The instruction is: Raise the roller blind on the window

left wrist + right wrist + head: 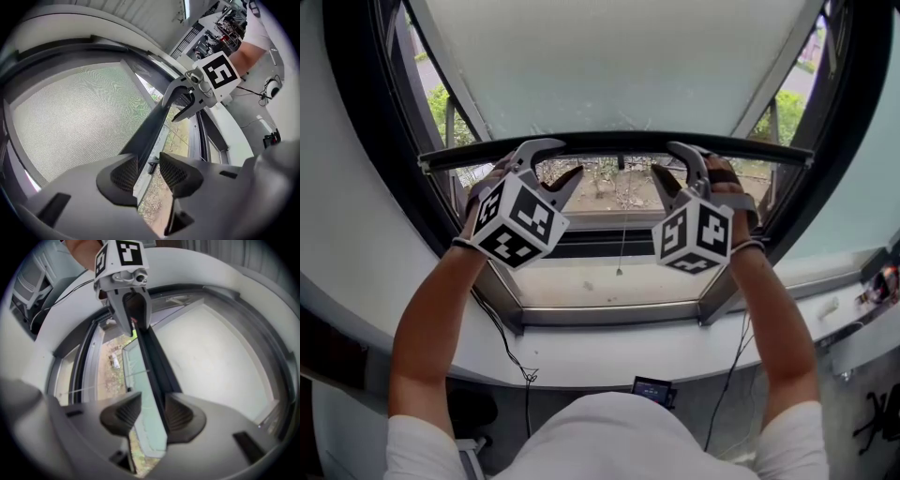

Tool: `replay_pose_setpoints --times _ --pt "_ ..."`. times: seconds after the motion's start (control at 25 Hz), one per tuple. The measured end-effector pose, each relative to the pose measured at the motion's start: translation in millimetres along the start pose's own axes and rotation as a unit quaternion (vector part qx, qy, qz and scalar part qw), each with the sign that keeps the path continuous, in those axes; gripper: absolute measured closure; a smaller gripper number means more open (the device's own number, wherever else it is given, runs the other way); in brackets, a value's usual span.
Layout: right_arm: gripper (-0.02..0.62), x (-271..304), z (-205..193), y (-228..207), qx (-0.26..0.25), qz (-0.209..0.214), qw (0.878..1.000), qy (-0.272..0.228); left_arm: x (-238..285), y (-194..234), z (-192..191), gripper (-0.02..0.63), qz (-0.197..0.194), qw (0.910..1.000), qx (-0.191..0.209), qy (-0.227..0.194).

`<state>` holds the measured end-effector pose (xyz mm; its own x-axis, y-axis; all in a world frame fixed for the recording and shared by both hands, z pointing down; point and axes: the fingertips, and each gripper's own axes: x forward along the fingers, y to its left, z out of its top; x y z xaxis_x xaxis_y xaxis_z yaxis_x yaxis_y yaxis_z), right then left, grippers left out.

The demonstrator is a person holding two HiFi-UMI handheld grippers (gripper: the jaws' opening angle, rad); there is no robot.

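Left tongs spread, pinching nothing; right tongs likewise. Straddled bottom bar of roller blind, laid crosswise low near bottom edge of window frame, equally near both. Probably called for level upward lift.

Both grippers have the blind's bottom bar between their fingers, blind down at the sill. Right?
Wrong on the blind: head view shows its bottom bar well above the sill, ground visible below it. Left gripper and right gripper do have the bar between their fingers.
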<state>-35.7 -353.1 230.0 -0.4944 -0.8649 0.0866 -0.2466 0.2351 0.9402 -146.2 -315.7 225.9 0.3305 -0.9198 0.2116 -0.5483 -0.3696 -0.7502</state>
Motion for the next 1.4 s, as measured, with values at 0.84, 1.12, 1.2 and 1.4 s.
replay_pose_setpoints --times 0.84,1.12,1.2,1.4 --pt "0.442 -4 20 -57 0.003 -0.068 0.997 -0.027 -11 46 36 0.459 0.014 0.9998 0.008 -0.015" --pt "0.434 -12 32 -81 0.027 -0.102 0.993 -0.052 -18 69 56 0.489 0.031 0.9992 0.018 -0.017" --pt "0.434 -13 34 -85 0.036 -0.099 0.993 -0.055 -18 74 57 0.499 0.021 0.9996 0.019 -0.006" --pt "0.434 -12 37 -79 0.017 -0.09 0.994 -0.054 -19 83 63 0.497 0.024 0.9995 0.019 -0.008"
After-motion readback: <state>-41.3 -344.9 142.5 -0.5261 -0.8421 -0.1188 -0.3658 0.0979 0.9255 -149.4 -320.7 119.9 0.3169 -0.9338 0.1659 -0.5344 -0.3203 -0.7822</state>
